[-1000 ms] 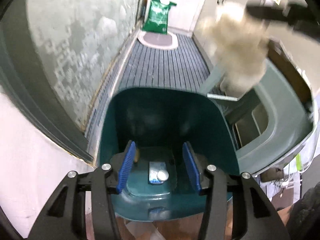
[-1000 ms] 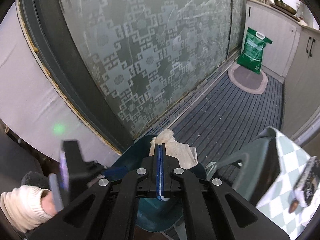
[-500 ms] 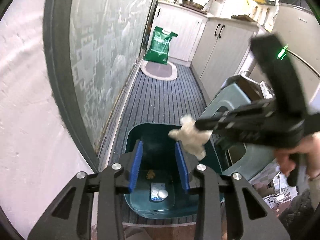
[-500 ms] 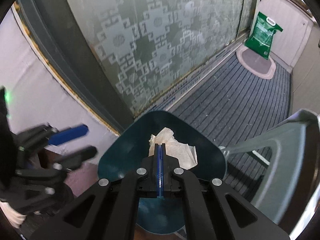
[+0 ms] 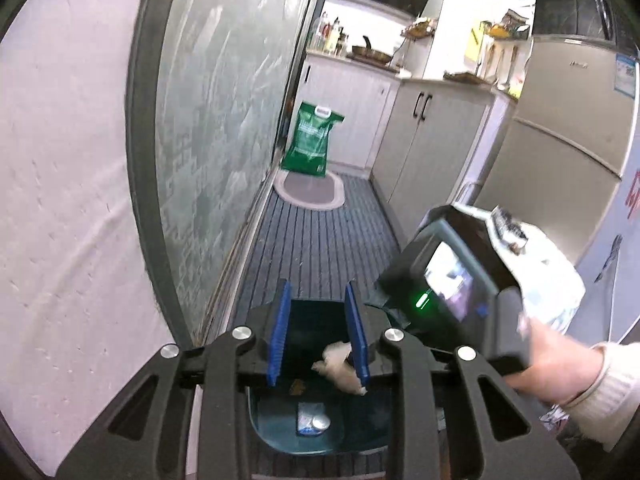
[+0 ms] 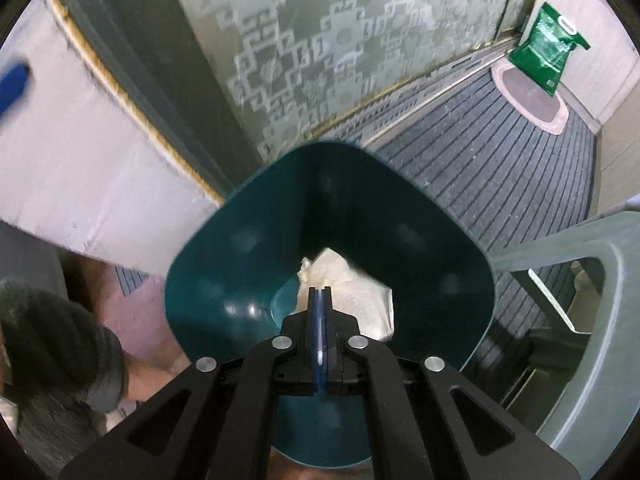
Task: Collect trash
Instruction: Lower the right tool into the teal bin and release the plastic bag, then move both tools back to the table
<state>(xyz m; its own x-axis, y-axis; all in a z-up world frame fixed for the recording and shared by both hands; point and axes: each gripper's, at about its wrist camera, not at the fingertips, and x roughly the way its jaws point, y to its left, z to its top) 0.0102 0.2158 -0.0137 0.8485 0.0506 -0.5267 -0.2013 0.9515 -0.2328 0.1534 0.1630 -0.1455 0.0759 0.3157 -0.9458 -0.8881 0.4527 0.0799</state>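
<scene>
Black hand-held gripper (image 5: 318,334) frames, blue pads (image 5: 279,332), silver screws, cream knit sleeve (image 5: 604,380).

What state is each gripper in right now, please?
Left gripper: open and empty, jaws just closing in.
Right gripper: jaws just easing open at the tissue; whether it is gripped cannot be told.

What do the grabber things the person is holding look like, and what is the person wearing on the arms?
Both grippers, left and right, have black angular frames with triangular cut-outs, silver round bolts and blue finger pads. The right one carries a small lit screen and a green light. The right hand wears a cream knitted sleeve.
</scene>
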